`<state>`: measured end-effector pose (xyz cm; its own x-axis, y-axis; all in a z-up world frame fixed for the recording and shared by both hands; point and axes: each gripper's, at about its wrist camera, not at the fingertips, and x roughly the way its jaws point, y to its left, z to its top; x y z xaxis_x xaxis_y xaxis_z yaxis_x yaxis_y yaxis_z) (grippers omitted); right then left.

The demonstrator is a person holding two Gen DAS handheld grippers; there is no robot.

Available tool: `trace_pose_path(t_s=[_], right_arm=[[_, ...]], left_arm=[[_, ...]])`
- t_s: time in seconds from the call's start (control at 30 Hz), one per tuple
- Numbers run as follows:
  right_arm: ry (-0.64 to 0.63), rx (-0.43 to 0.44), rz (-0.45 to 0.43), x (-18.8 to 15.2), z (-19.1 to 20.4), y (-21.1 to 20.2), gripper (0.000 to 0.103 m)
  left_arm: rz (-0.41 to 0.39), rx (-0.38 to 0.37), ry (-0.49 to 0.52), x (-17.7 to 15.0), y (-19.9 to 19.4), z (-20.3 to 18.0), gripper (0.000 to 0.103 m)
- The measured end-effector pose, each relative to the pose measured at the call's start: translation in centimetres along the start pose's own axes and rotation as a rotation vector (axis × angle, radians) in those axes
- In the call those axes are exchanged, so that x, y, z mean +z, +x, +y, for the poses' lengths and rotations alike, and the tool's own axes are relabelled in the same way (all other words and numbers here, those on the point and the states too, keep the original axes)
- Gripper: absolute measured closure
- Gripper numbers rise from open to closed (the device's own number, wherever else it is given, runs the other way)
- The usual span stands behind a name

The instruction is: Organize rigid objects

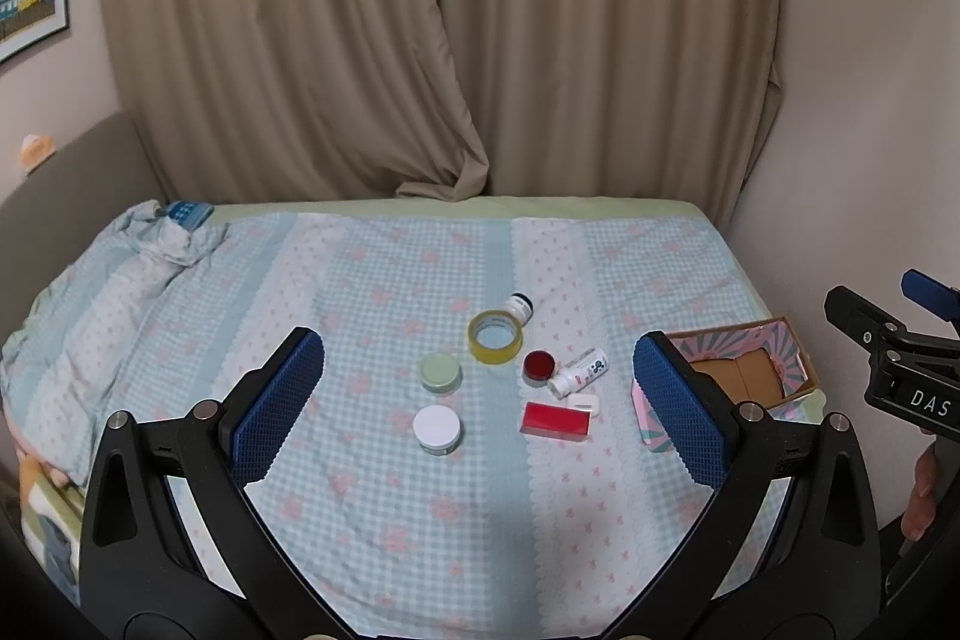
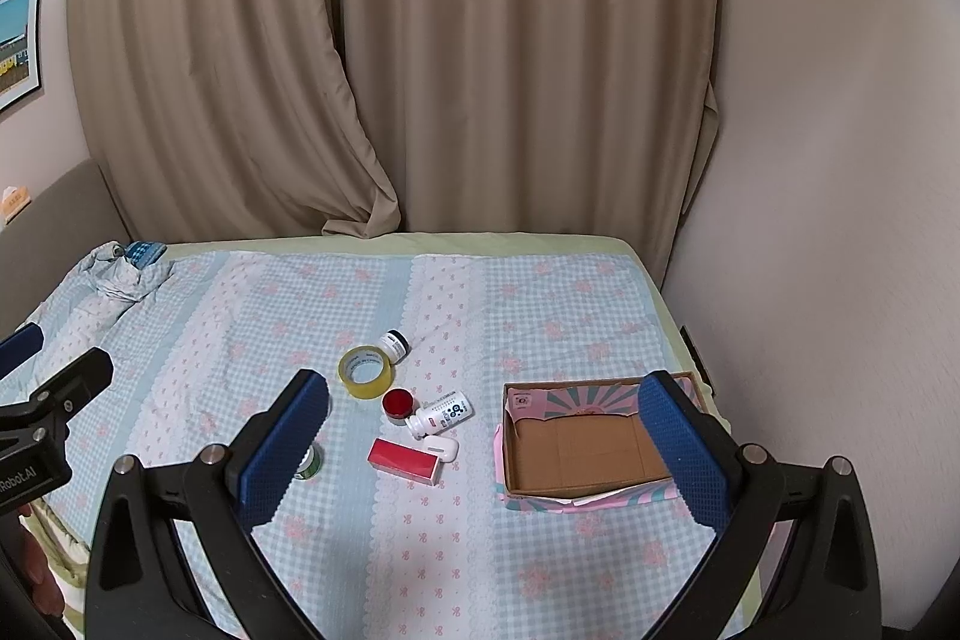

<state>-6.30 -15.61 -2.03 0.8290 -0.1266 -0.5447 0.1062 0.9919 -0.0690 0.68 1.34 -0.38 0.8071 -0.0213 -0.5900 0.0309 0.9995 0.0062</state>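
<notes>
I find nothing yet stowed: the cardboard box sits empty, the tape roll, jars, bottles and red block lie loose left of it, and my left gripper and right gripper hover spread wide, unloaded.

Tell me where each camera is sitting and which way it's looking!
Left wrist view: sits on the left gripper, open above the bed, facing the curtains; its blue fingers show, plus the right gripper at the edge.
Right wrist view: sits on the right gripper, open, further right, over the open cardboard box; the left gripper shows at the edge.
Both share the tape roll, red box, lying white bottle and checked bedsheet.
</notes>
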Motion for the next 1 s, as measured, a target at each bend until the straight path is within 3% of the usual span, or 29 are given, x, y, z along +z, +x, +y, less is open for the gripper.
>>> trace_pose_path(t_s=[1.0], right_arm=[[0.0,0.002,0.007,-0.01,0.06,0.46,0.0]], left_arm=[[0.009,0.002,0.001,0.2,0.78,-0.17,0.001]])
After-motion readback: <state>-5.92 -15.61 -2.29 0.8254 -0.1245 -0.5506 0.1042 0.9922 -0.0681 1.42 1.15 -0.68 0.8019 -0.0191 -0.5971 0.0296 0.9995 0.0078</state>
